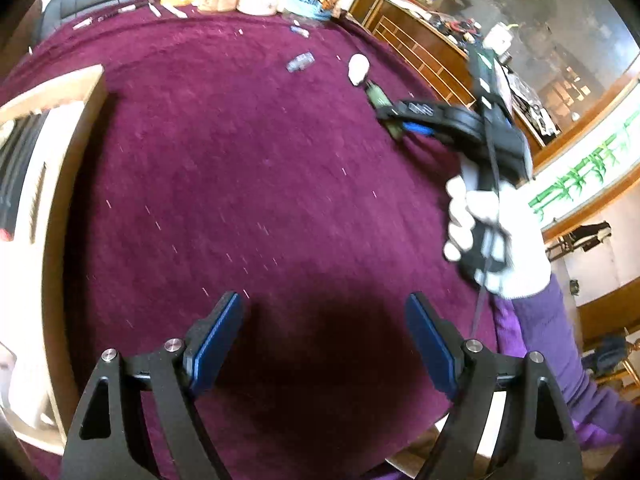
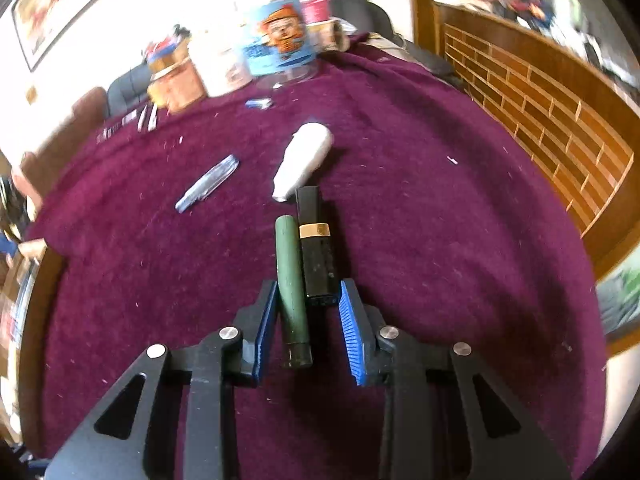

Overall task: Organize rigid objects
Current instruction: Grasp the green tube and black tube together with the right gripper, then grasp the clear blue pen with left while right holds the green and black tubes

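On the maroon cloth, a green tube (image 2: 291, 280) and a black tube with a gold band (image 2: 316, 248) lie side by side. My right gripper (image 2: 309, 292) is open, its blue pads either side of their near ends, the left pad against the green tube. A white bottle (image 2: 304, 162) lies just beyond, a clear blue pen-like object (image 2: 208, 188) to its left. My left gripper (image 1: 324, 312) is open and empty over bare cloth. In the left wrist view the right gripper (image 1: 404, 120) sits over the green tube (image 1: 382, 102), near the white bottle (image 1: 359, 68).
Jars and tubs (image 2: 280, 48) stand along the table's far edge, with small sticks (image 2: 146, 120) beside them. A wooden box (image 1: 52, 216) stands at the left in the left wrist view. A wooden lattice shelf (image 2: 540, 120) runs along the right.
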A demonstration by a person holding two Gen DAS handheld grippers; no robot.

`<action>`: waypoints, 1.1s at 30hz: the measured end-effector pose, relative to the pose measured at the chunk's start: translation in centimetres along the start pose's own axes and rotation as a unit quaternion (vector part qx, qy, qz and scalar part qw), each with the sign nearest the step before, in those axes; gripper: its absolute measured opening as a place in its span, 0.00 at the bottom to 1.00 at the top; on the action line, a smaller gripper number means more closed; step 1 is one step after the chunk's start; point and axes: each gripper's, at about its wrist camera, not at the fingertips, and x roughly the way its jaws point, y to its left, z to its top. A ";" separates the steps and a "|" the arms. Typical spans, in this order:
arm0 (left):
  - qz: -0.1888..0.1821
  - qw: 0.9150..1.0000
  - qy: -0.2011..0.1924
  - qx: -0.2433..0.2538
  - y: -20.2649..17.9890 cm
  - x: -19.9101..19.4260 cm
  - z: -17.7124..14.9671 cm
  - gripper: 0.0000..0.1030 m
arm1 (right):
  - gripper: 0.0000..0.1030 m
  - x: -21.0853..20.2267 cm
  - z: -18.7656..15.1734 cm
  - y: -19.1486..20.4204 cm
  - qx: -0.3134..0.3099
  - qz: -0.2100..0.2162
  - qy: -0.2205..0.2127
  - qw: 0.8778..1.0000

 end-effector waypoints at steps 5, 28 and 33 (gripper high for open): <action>0.028 0.999 -0.035 0.015 0.3 0.4 4.3 0.76 | 0.27 0.1 0.3 -3.1 0.085 0.086 0.002 0.993; 0.145 0.986 -0.030 0.082 0.0 16.0 22.1 0.76 | 0.27 0.7 0.7 -3.5 0.098 0.110 -0.001 0.989; 0.153 0.985 -0.033 0.074 0.2 17.1 23.1 0.76 | 0.27 0.7 0.7 -3.7 0.103 0.114 -0.001 0.988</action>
